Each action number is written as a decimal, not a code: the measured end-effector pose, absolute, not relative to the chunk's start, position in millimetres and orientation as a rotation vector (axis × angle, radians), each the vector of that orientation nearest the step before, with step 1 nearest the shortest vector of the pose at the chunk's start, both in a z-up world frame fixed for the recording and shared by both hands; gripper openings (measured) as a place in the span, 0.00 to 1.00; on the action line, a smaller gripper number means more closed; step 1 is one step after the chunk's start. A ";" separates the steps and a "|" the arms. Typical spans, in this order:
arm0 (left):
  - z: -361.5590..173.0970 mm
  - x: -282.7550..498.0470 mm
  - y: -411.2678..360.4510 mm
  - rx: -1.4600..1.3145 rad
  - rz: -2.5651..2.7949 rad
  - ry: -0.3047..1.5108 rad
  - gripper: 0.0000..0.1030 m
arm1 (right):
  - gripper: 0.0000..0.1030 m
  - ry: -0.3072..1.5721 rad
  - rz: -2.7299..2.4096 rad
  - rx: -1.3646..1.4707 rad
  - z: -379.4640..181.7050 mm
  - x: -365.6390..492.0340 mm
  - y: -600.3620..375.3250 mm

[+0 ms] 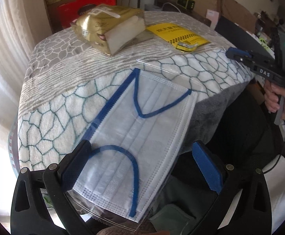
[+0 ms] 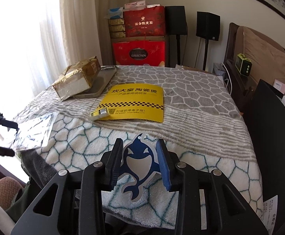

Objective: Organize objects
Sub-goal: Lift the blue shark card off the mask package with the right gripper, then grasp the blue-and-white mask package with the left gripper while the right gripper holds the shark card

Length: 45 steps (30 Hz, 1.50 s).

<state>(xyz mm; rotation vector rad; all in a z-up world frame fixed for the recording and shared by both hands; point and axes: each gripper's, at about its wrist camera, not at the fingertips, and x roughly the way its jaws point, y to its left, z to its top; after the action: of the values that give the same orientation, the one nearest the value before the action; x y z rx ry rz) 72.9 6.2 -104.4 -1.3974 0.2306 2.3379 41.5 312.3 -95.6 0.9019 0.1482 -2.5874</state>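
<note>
On our left, the left gripper (image 1: 140, 168) stands spread around a clear plastic bag with a pale blue pleated face mask (image 1: 134, 137) overhanging the patterned blanket (image 1: 54, 105), which may slide off, while the right gripper (image 2: 140, 162) pinches a flat blue whale-shaped card (image 2: 140, 162) edgewise, which could twist free

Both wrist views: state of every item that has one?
Face mask: sealed in clear bag, overhanging the table edge.
Left gripper: open around the bag.
Whale card: between the closed right gripper fingers.
Tissue pack: torn open, resting on tray.
Yellow booklet: closed, lying flat.
</note>
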 end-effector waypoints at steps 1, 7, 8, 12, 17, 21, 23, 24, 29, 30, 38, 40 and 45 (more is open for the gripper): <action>-103.7 76.5 12.3 -1.383 2.316 0.267 1.00 | 0.34 0.136 -2.586 0.901 -95.5 42.1 313.0; -115.2 85.5 36.9 -1.387 2.334 0.556 1.00 | 0.34 0.034 -2.573 0.883 -92.5 44.1 322.3; -117.8 86.6 39.2 -1.384 2.340 0.599 1.00 | 0.34 0.031 -2.572 0.883 -92.2 43.9 323.0; -121.7 86.5 37.2 -1.368 2.364 0.624 0.99 | 0.34 0.041 -2.566 0.883 -92.8 45.7 323.0; -113.4 81.6 20.7 -1.352 2.395 0.512 0.71 | 0.34 0.056 -2.550 0.873 -91.8 50.4 319.6; -89.8 80.6 11.2 -1.318 2.352 0.340 0.12 | 0.34 0.049 -2.544 0.869 -90.3 51.7 318.4; -75.9 78.9 5.6 -1.289 2.372 0.266 0.04 | 0.34 0.048 -2.542 0.870 -90.5 51.3 318.3; -68.9 76.8 1.8 -1.264 2.385 0.235 0.03 | 0.34 0.047 -2.538 0.870 -90.4 51.7 317.3; -29.1 68.0 -22.6 -1.146 2.387 -0.059 0.03 | 0.34 0.050 -2.535 0.865 -89.2 54.4 315.7; -25.4 64.6 -27.1 -1.138 2.377 -0.114 0.03 | 0.34 0.046 -2.534 0.864 -88.9 54.9 316.1; -55.4 31.8 -63.9 -1.325 2.452 -0.341 0.15 | 0.34 0.029 -2.533 0.877 -91.6 54.3 319.9; -61.6 33.3 -60.6 -1.339 2.418 -0.352 0.30 | 0.34 0.035 -2.532 0.885 -93.3 53.9 319.4; -69.4 37.3 -40.8 -1.386 2.385 -0.242 0.65 | 0.34 0.026 -2.523 0.898 -96.6 52.1 316.6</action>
<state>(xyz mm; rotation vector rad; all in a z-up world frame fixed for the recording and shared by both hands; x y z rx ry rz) 37.3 -40.8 -69.4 -1.3859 -0.2417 2.3855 52.1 316.6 -96.6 0.8977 0.0260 -2.5231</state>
